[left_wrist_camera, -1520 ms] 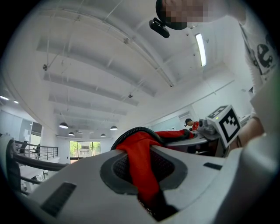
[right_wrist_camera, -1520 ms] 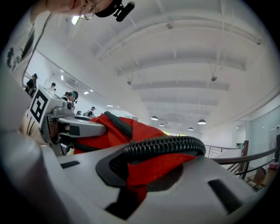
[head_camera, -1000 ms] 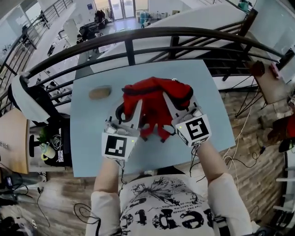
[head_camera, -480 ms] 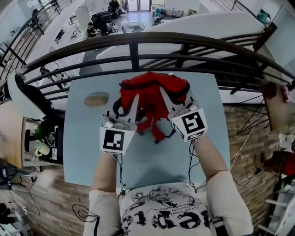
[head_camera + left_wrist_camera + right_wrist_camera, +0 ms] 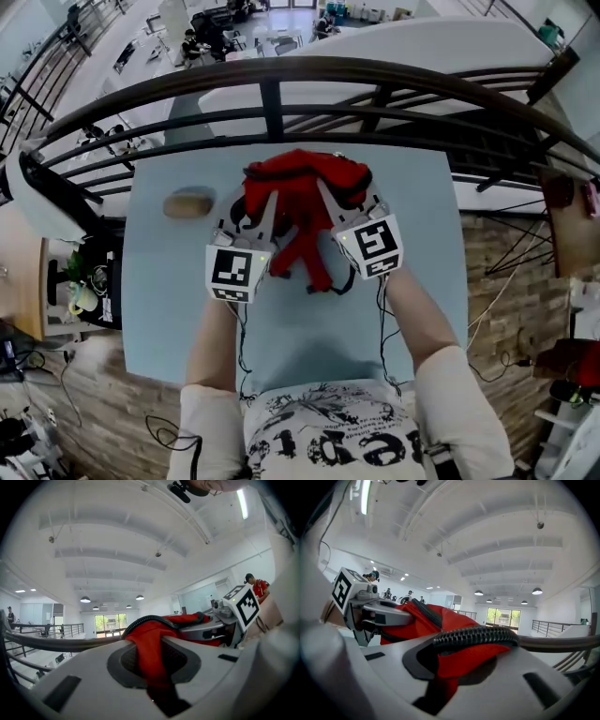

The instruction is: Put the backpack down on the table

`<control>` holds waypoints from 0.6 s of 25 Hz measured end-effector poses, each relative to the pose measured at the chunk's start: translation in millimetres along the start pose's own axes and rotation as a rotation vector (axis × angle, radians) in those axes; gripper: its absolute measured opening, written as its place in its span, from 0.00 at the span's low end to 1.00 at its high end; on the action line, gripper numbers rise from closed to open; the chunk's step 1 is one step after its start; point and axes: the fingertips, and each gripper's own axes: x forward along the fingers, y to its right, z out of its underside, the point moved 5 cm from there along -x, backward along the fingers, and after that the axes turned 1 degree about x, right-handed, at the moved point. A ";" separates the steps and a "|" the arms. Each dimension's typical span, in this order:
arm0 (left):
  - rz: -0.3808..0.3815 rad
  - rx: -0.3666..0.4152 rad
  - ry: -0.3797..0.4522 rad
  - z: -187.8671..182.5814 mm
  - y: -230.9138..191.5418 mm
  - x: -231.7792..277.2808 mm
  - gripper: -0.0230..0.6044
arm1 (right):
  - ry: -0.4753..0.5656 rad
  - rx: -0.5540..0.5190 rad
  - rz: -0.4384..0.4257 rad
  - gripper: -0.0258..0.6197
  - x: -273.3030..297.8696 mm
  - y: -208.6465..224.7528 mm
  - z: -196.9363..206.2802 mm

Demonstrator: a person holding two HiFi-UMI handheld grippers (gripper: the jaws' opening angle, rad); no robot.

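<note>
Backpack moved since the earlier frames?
Yes. The backpack has shifted away from the person, toward the far edge of the table: its top now sits beyond the brown lump, earlier about level with it.

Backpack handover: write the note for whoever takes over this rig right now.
Left tool: shut on the fabric of the red backpack.
Right tool: shut on the red backpack's fabric, under a black ribbed trim.
Red backpack: held between both tools above the far middle of the light blue table, straps hanging toward the person. A brown lump lies apart, to its left.
Done: the backpack is over the table.
Left: I cannot tell whether its base rests yet. Lower it until it sits, then open both tools.
</note>
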 end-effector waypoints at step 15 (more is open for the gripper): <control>0.049 -0.059 -0.065 54.7 30.8 -20.1 0.13 | -0.103 0.092 0.002 0.15 -26.8 -23.6 57.8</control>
